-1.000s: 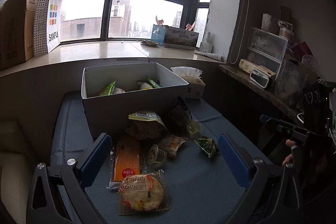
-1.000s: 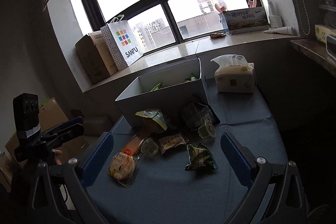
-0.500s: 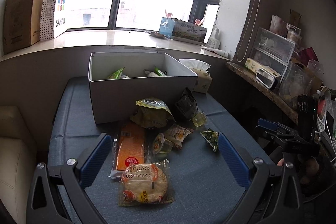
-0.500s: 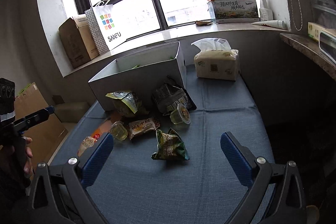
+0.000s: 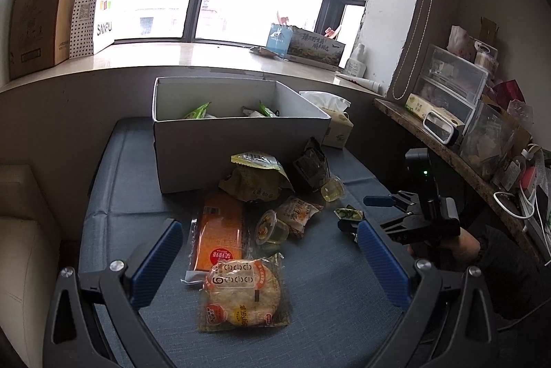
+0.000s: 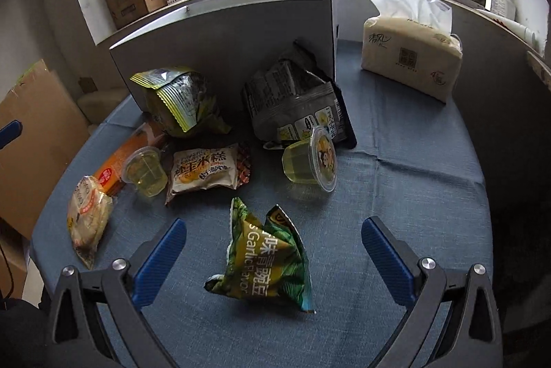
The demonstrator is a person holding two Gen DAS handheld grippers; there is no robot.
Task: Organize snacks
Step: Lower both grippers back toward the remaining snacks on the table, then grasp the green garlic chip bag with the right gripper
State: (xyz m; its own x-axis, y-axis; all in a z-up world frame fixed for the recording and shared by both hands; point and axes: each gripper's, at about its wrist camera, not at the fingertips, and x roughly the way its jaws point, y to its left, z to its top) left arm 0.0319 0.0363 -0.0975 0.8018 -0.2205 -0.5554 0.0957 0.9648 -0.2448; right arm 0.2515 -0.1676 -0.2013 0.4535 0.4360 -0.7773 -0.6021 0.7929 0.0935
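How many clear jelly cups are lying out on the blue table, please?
2. One jelly cup lies tipped on its side before the dark packet; the other jelly cup stands beside the orange pack. More may be hidden inside the box.

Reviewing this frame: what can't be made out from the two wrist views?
- Box contents: in the left wrist view the white box front wall hides all but a few green packet tips; in the right wrist view only its outer wall shows.
- Green pea packet: in the left wrist view the left gripper finger partly covers it.
- Orange packet: its near end lies under the round cracker packet.
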